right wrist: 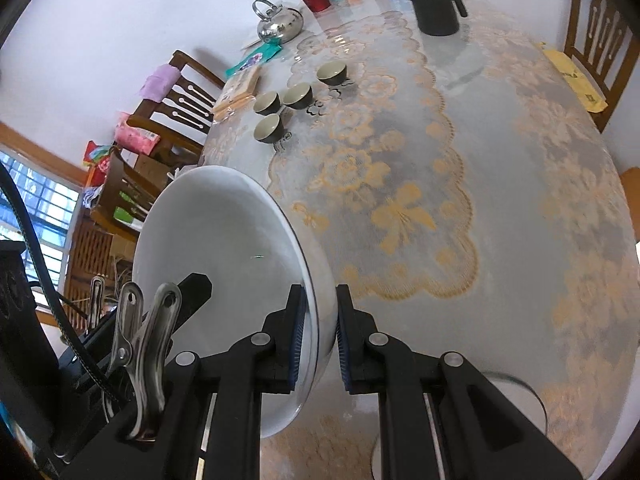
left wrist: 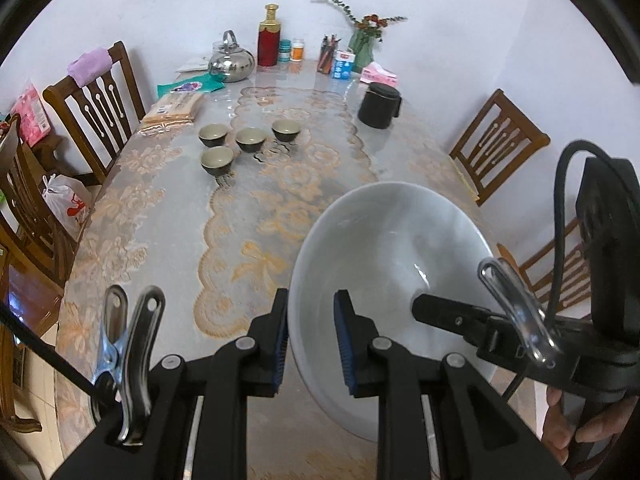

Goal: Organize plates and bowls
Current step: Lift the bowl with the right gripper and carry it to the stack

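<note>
A large white bowl (left wrist: 384,248) is held tilted above the table's near end. My left gripper (left wrist: 311,346) straddles its left rim, one pad inside and one outside, with a gap between pads and rim. My right gripper (right wrist: 320,338) straddles the opposite rim of the same bowl (right wrist: 216,232), its pads close on the wall. The right gripper's finger (left wrist: 444,312) shows inside the bowl in the left wrist view. Several small dark cups (left wrist: 250,139) stand grouped at mid-table; they also show in the right wrist view (right wrist: 298,94).
The lace-covered table (left wrist: 168,216) carries a steel kettle (left wrist: 231,62), a red bottle (left wrist: 269,38), a black jug (left wrist: 379,105), a vase, jars and boxes at the far end. Wooden chairs (left wrist: 100,96) stand on both sides. A round glass rim (right wrist: 516,388) shows near my right gripper.
</note>
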`<state>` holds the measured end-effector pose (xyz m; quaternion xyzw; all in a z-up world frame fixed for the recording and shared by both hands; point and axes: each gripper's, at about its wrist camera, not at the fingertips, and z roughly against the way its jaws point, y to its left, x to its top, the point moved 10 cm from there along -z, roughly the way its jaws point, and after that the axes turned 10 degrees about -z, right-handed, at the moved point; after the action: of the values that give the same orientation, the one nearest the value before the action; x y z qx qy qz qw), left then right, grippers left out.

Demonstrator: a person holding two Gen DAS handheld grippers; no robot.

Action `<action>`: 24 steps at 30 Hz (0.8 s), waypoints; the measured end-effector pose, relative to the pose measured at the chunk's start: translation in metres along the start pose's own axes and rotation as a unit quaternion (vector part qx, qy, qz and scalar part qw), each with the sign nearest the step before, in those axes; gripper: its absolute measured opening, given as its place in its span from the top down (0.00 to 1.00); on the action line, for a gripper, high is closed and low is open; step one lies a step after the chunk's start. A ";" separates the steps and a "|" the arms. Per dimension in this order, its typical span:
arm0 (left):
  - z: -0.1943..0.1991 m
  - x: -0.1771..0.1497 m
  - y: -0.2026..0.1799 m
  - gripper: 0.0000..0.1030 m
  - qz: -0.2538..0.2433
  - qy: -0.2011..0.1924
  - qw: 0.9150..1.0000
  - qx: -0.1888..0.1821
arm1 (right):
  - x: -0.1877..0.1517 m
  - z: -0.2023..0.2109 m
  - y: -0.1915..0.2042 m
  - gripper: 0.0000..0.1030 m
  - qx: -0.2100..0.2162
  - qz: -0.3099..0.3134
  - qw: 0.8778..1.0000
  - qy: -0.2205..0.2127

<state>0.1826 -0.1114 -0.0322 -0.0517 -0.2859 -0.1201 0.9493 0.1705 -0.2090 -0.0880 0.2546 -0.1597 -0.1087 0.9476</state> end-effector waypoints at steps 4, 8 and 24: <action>0.013 -0.011 -0.023 0.78 -0.004 -0.003 1.000 -0.001 | -0.012 0.021 -0.014 0.84 -0.002 0.001 1.000 -0.005; 0.021 -0.024 -0.052 0.78 -0.008 0.002 1.000 -0.009 | -0.023 0.040 -0.033 0.84 -0.009 -0.001 1.000 -0.013; 0.019 -0.082 -0.150 0.78 -0.043 0.037 0.998 -0.033 | -0.081 0.080 -0.120 0.83 -0.060 -0.021 0.998 -0.017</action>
<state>0.0677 -0.2364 -0.0580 -0.0662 -0.2487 -0.1722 0.9508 0.0518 -0.3233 -0.1041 0.1989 -0.1635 -0.1420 0.9558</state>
